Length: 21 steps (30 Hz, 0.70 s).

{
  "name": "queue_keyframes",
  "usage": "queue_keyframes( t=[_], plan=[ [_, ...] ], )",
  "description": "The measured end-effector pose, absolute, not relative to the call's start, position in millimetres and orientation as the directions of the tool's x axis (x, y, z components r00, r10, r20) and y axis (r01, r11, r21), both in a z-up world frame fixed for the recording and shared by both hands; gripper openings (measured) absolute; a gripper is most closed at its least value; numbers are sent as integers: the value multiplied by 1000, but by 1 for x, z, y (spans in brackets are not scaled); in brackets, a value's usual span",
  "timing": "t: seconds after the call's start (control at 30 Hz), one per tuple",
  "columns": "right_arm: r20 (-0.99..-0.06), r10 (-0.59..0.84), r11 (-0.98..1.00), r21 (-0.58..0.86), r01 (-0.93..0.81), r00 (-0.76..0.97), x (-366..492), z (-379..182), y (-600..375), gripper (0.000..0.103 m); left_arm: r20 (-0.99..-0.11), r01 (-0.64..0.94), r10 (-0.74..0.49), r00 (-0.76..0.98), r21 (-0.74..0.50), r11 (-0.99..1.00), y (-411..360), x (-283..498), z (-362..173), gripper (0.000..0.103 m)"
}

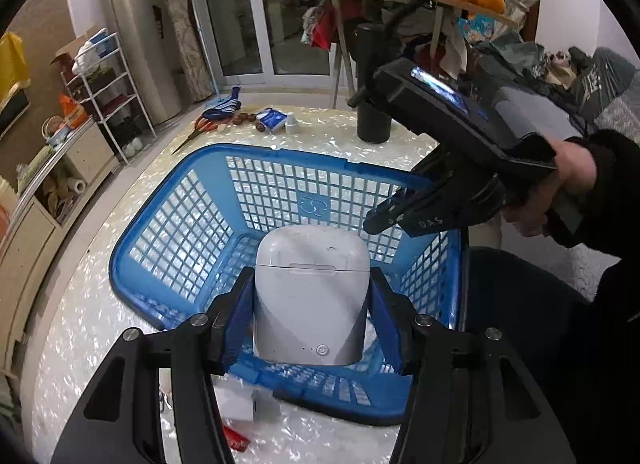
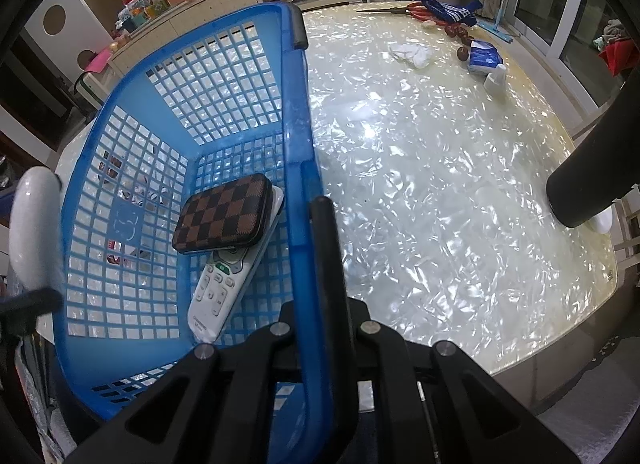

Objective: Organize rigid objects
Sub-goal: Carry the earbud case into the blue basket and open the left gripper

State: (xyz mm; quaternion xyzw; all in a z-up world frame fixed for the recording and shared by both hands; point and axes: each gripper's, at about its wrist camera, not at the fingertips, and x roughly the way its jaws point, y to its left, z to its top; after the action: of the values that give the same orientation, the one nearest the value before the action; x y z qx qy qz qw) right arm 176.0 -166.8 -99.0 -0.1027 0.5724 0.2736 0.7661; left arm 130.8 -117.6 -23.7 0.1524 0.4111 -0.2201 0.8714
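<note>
My left gripper (image 1: 312, 296) is shut on a white charging case (image 1: 310, 288), its blue pads (image 1: 236, 324) pressing both sides. It holds the case upright over the blue mesh basket (image 1: 120, 252). In the right wrist view the case (image 2: 34, 232) is a blurred shape at the basket's left side. My right gripper (image 2: 310, 216) is shut on the blue basket's rim (image 2: 296, 104). A person's hand holds the right gripper (image 1: 384, 220) at the basket's right edge. Inside the basket, a brown checkered case (image 2: 224, 216) rests on a white remote (image 2: 218, 292).
On the shiny cream table stand a black cylinder (image 2: 580, 184), a blue tissue pack (image 2: 484, 56), a small white bottle (image 2: 494, 80), red scissors (image 2: 400, 10), dark dates (image 2: 458, 32) and crumpled tissue (image 2: 412, 52). A white box (image 1: 256, 404) and a red packet (image 1: 236, 440) lie near the basket's near side.
</note>
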Motion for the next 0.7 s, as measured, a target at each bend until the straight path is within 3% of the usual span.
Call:
queue_keyframes(
  t=[0.7],
  plan=[
    [-927,323,823,177,-539,188,178,-102,-168,6,-868,537,-162,469,135,833,-125,190,-80,59]
  ],
)
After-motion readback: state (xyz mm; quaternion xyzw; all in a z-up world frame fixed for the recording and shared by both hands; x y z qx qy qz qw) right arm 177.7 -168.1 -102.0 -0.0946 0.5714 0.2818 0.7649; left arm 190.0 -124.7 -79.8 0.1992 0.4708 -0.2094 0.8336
